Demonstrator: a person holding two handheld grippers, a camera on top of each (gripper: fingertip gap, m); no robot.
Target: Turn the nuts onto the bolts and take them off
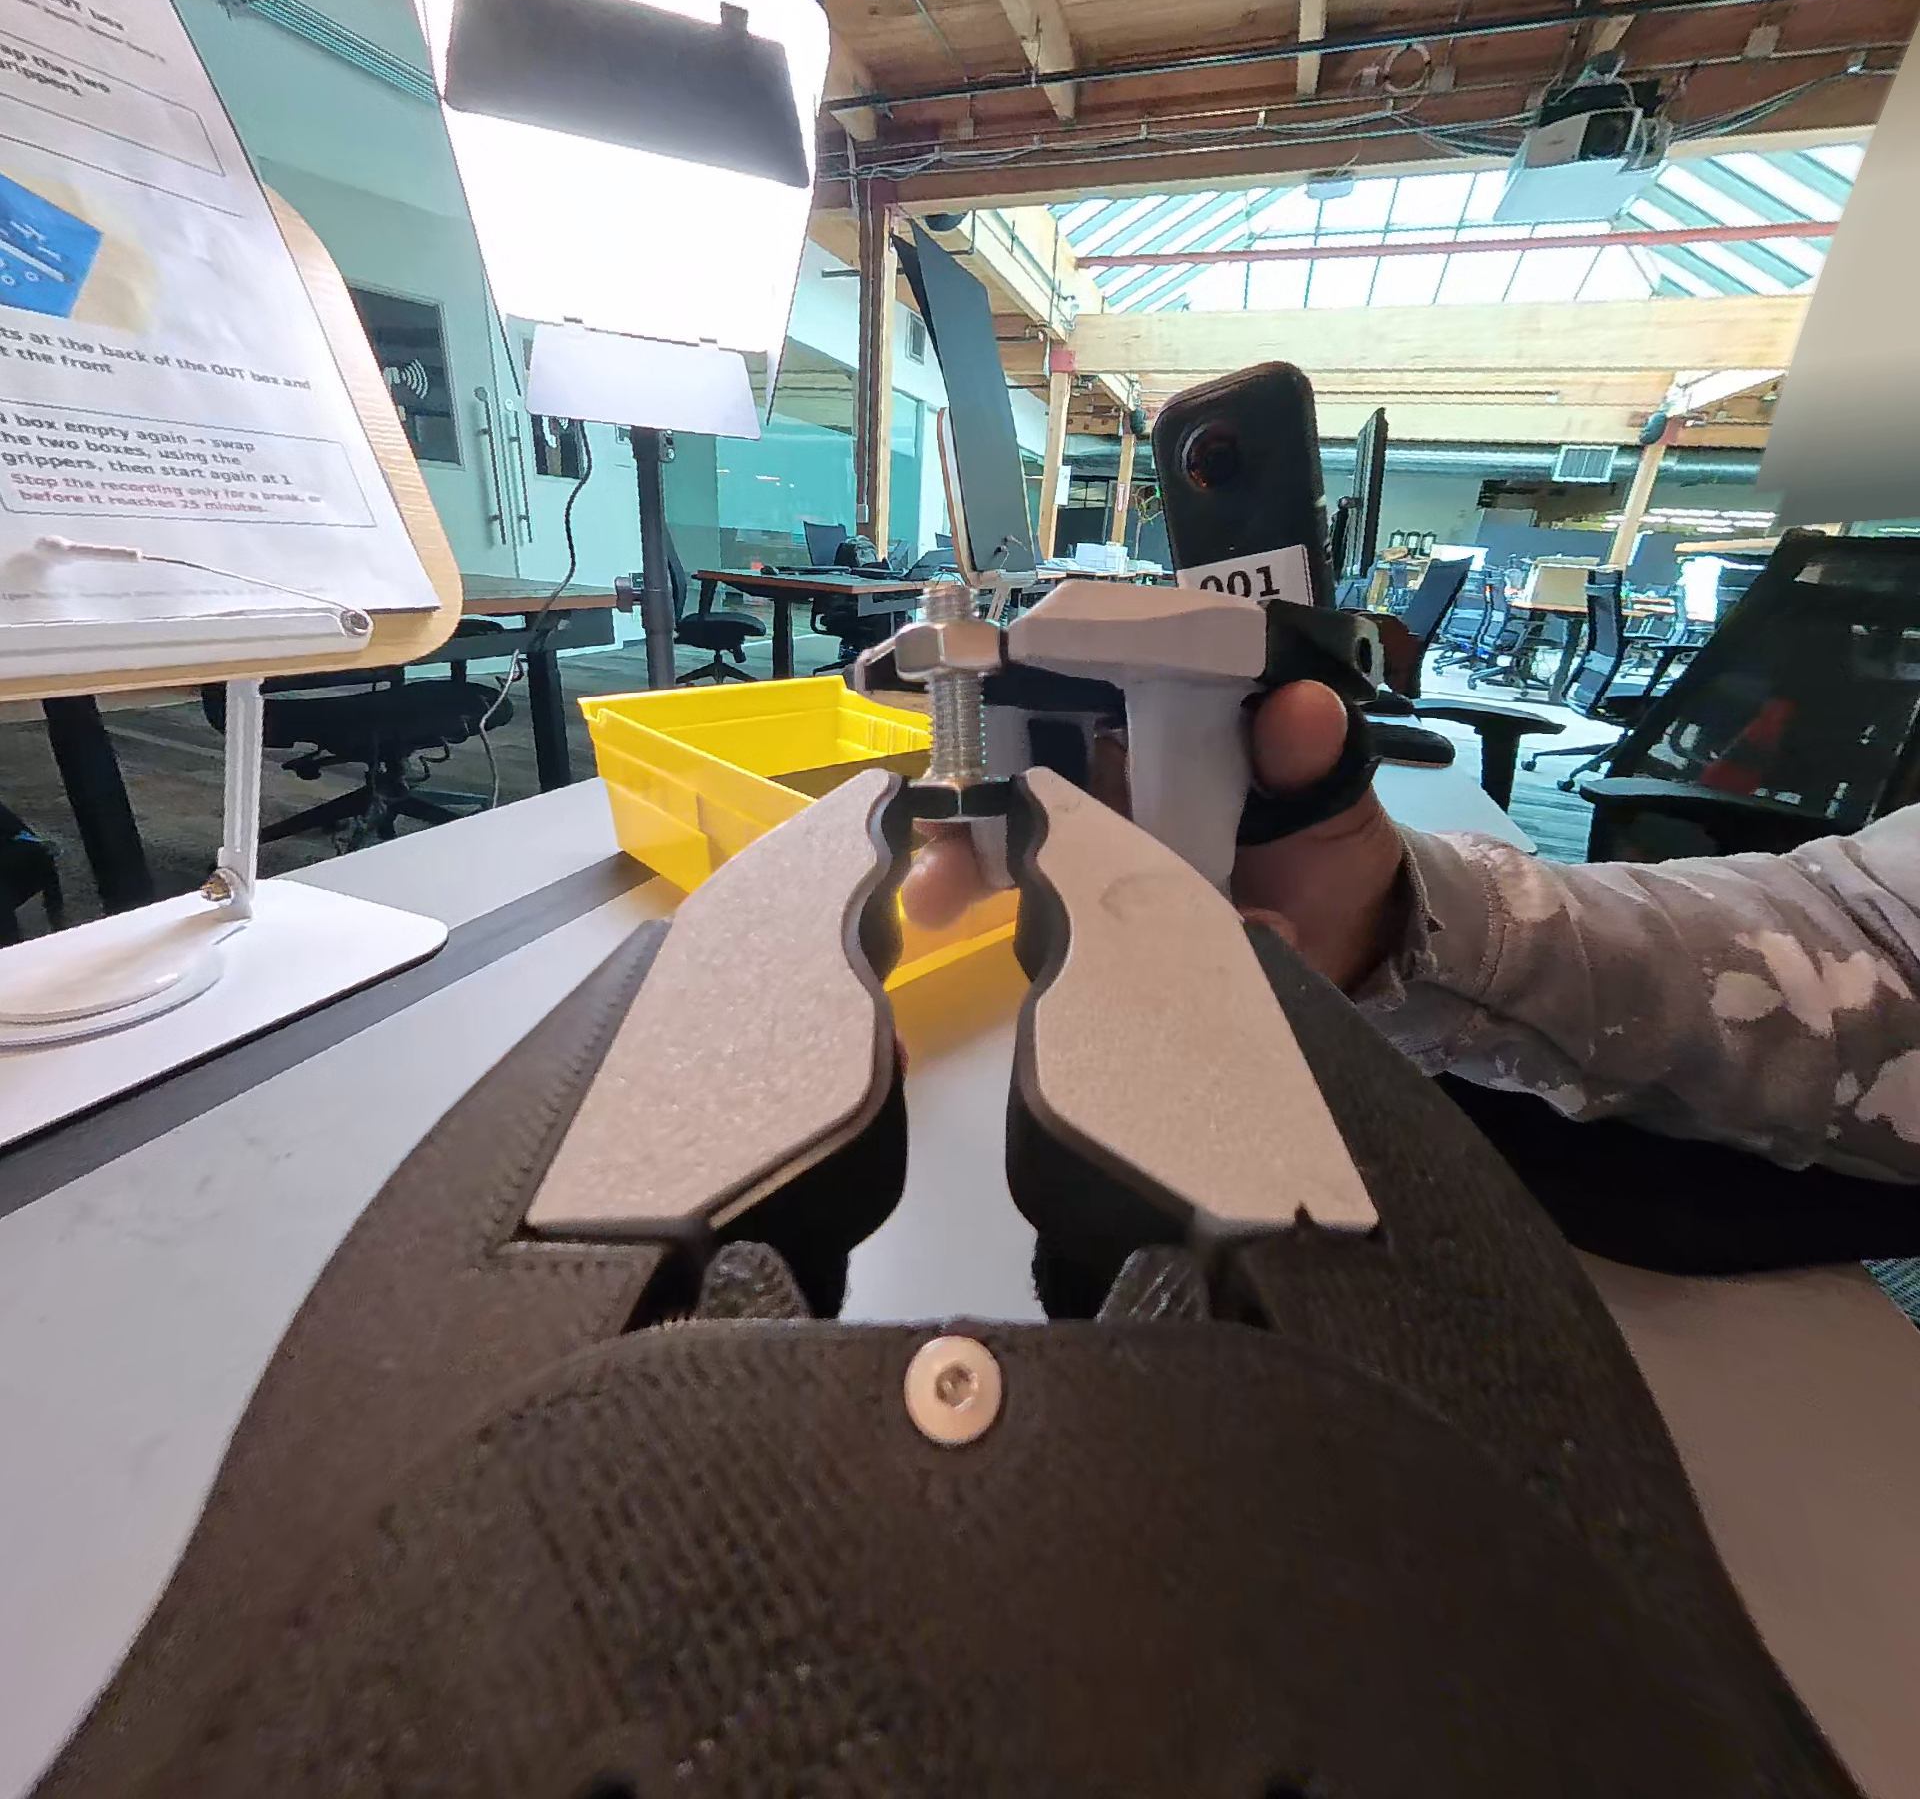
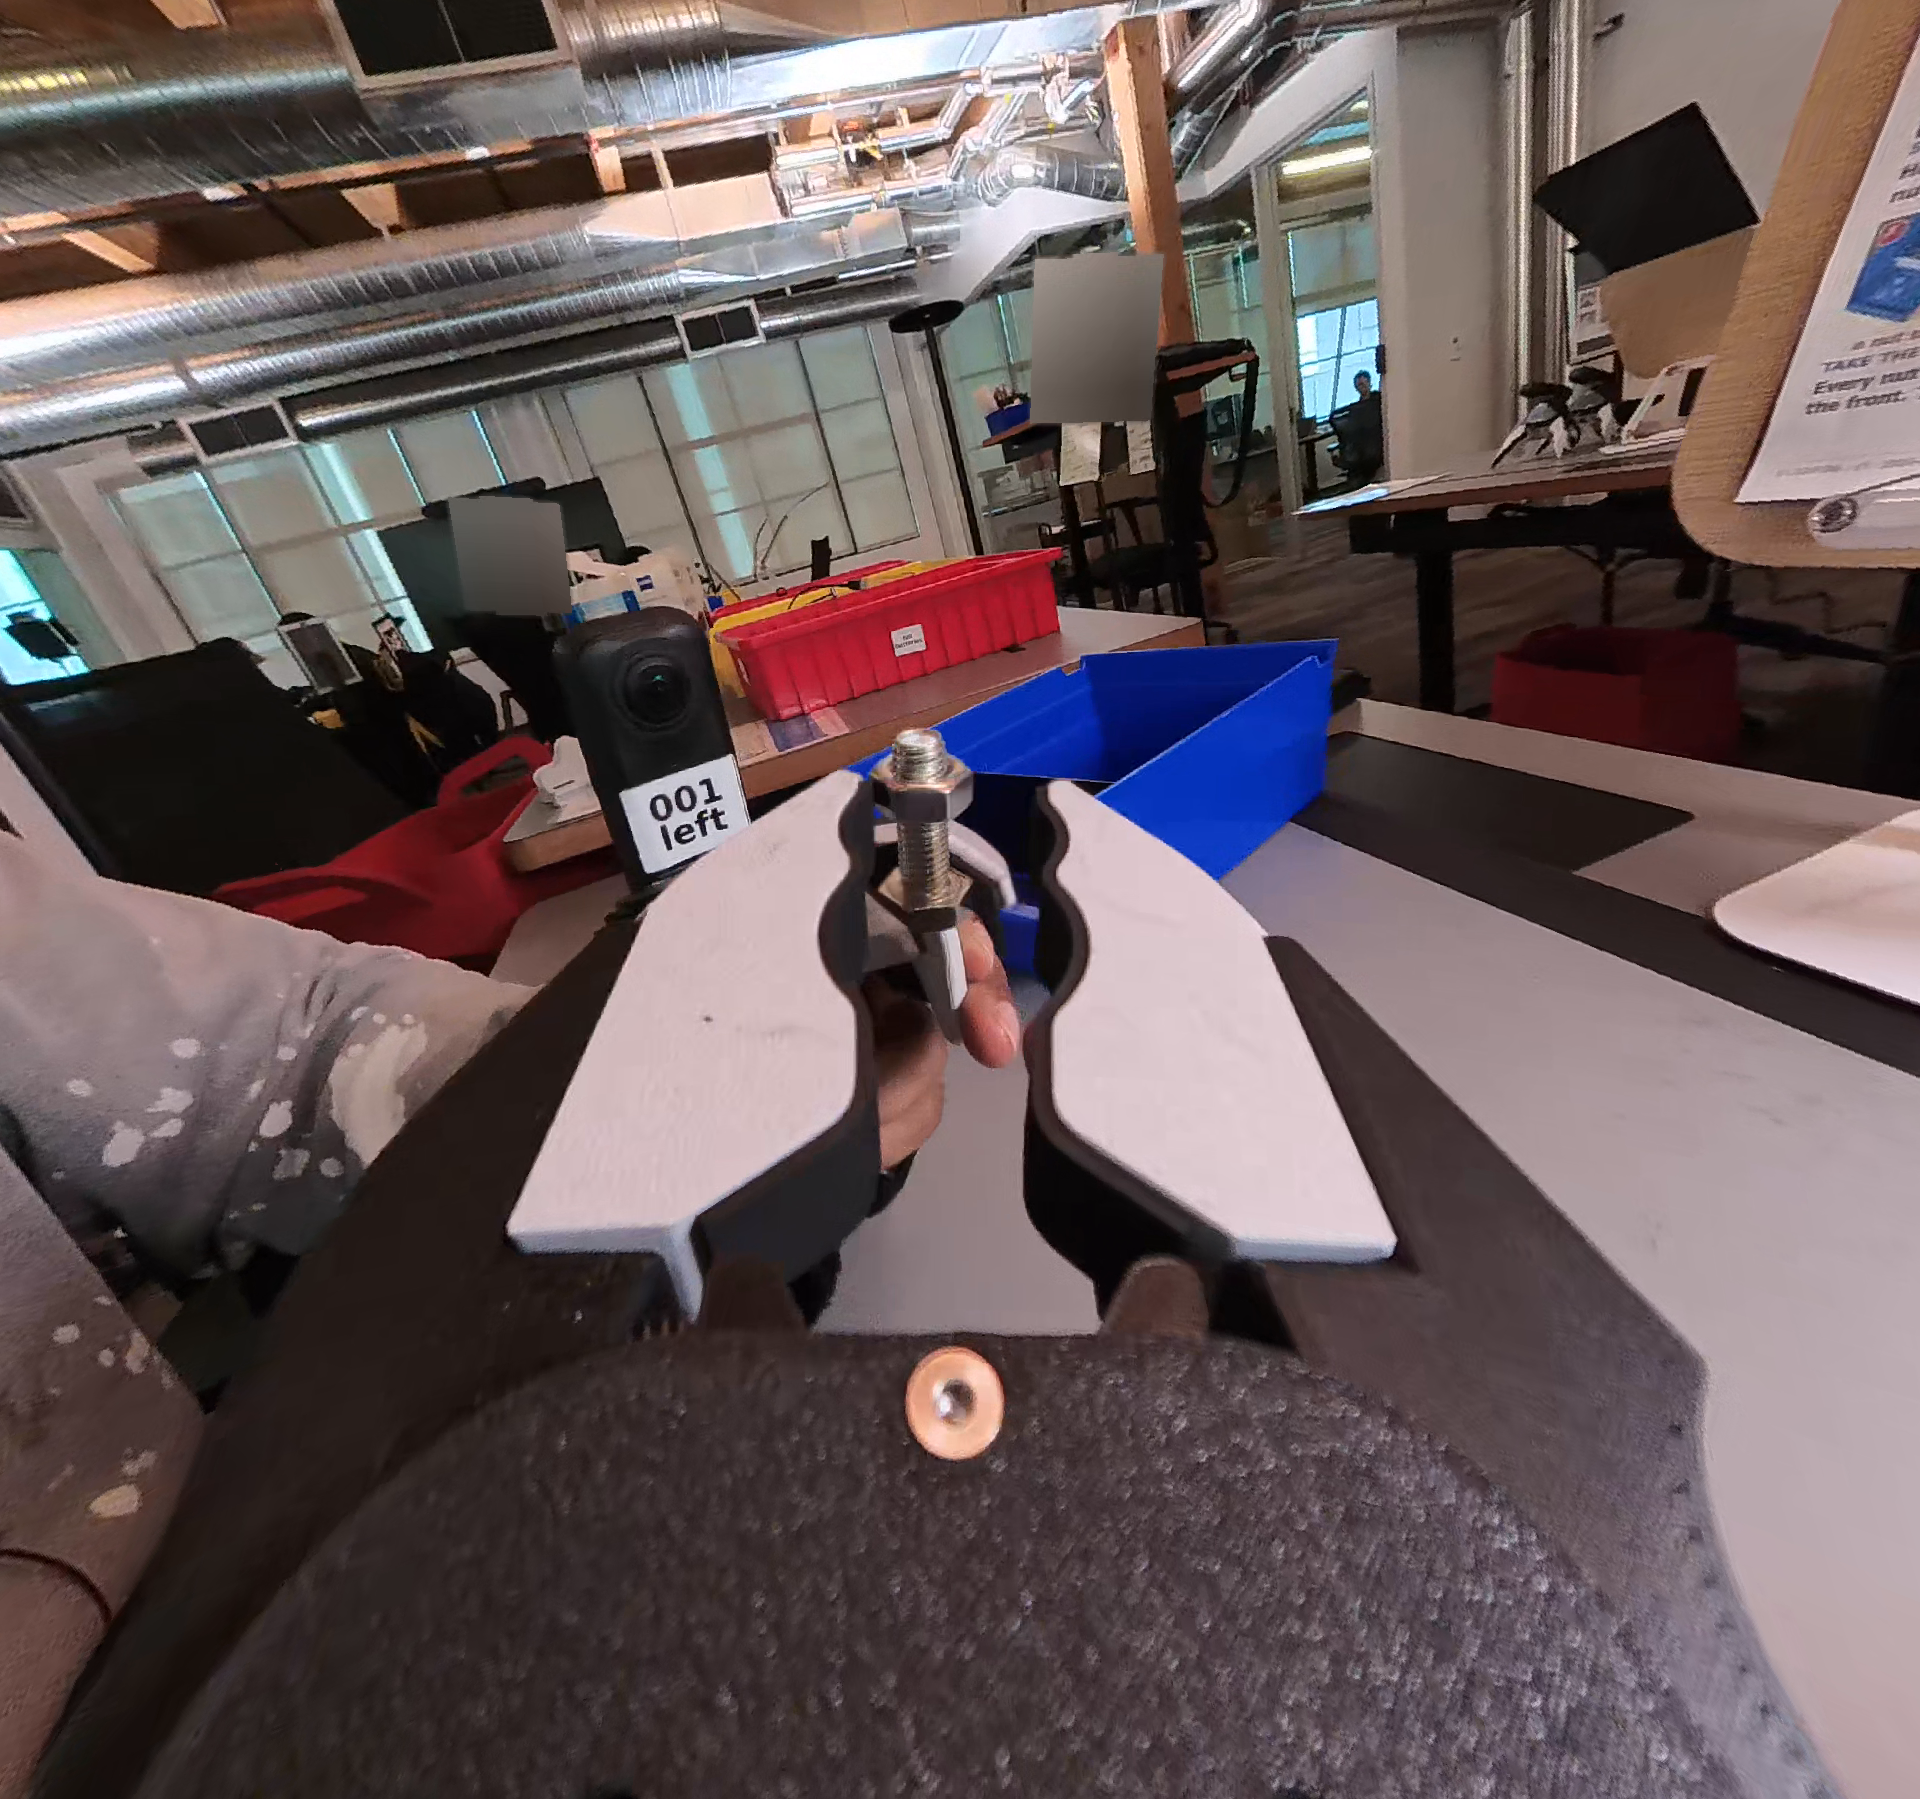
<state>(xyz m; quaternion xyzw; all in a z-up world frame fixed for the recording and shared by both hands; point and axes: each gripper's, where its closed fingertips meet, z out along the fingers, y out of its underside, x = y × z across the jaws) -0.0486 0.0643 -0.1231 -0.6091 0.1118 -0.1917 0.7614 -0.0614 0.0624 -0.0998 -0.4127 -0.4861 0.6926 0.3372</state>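
Observation:
A steel bolt (image 1: 956, 723) stands upright in the air above the table. My left gripper (image 1: 958, 799) is shut on the bolt's hex head, which shows in the right wrist view (image 2: 928, 892). A steel nut (image 1: 928, 653) sits near the top of the thread, also in the right wrist view (image 2: 920, 786). My right gripper (image 2: 954, 795) reaches in from the right with its jaws around the nut. Its left finger touches the nut, and a gap shows on the other side. The right gripper also shows in the left wrist view (image 1: 935, 658).
A yellow bin (image 1: 727, 762) stands on the grey table (image 1: 208, 1334) behind the bolt. A blue bin (image 2: 1195, 741) stands behind it in the right wrist view. An instruction sheet on a white stand (image 1: 208, 960) is at the left. A red bin (image 2: 894, 637) sits on a farther table. The grippers are tip to tip, or close to it.

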